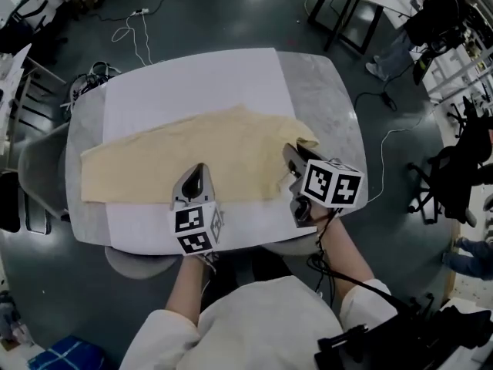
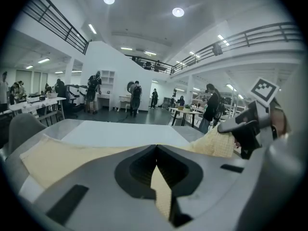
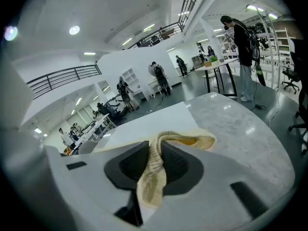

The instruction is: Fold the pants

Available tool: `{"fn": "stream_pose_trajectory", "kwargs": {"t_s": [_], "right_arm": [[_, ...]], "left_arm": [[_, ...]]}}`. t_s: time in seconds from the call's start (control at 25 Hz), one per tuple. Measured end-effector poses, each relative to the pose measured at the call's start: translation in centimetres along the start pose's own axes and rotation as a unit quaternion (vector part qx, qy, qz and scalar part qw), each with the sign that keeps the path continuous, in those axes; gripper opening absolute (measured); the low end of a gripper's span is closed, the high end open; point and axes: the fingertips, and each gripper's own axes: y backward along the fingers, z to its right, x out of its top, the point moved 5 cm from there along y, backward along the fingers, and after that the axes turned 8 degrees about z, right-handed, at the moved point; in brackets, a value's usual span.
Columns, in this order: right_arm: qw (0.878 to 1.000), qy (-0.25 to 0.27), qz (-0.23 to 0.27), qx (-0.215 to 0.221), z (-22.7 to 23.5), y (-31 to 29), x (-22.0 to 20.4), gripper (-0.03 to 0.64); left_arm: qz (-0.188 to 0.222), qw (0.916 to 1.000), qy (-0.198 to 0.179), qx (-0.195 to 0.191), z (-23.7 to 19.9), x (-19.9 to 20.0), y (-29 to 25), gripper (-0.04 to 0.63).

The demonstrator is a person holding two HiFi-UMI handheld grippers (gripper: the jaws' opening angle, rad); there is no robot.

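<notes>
Pale yellow pants (image 1: 185,164) lie across a white sheet (image 1: 192,83) on the table, legs stretching left. My left gripper (image 1: 198,169) is shut on the near edge of the pants (image 2: 161,191), with cloth pinched between its jaws. At the right, my right gripper (image 1: 290,155) is shut on the ribbed waistband end (image 3: 154,170), which hangs out of its jaws while the cloth beyond curls up (image 3: 192,139). In the left gripper view the right gripper (image 2: 250,124) holds its bunch of cloth raised above the table.
The grey marble table (image 1: 327,106) has rounded edges, and the white sheet covers its middle. Chairs (image 1: 35,168) stand at the left. Cables (image 1: 131,33) lie on the floor beyond. People and desks stand far off in the hall.
</notes>
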Motion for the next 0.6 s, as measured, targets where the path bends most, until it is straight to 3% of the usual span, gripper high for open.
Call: {"fn": "stream_pose_trajectory", "kwargs": {"t_s": [0.6], "right_arm": [[0.994,0.01,-0.018,0.104,-17.8,-6.7,-0.9,0.066]], "left_arm": [[0.042,0.9926,0.028,0.111,-15.8,3.8,8.8,0.006]]}}
